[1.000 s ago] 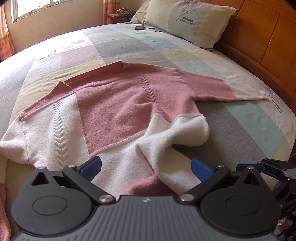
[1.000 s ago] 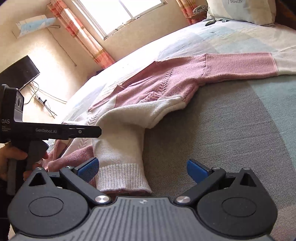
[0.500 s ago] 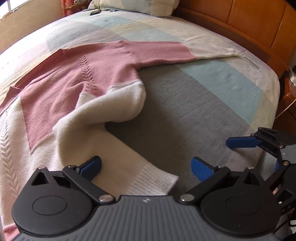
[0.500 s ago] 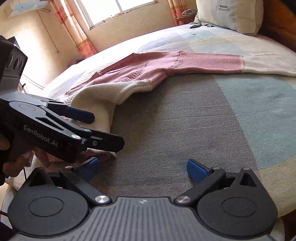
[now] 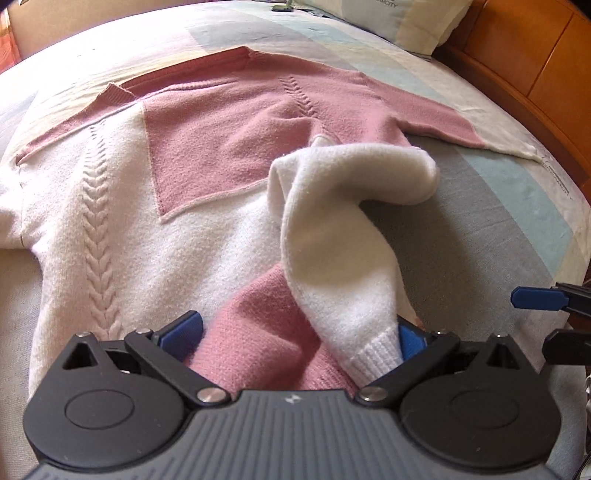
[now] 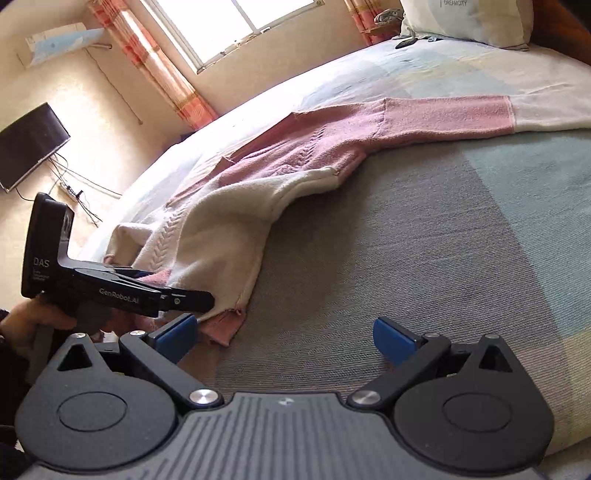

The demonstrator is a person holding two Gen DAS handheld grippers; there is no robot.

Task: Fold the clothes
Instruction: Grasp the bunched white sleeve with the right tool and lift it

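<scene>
Left gripper (image 5: pixel 295 332) wide around sweater (image 5: pixel 207 155) hem; right gripper (image 6: pixel 284 334) wide, empty, beside hem. Risk: bunched layers slip.

Pillow (image 6: pixel 476 22), television (image 6: pixel 29 142), curtains (image 6: pixel 159 62).

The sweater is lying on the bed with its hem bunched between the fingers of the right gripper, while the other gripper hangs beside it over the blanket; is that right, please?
Not quite: the left wrist view shows the sweater hem bunched in the left gripper. The right gripper hangs over the blanket on the bed.
</scene>
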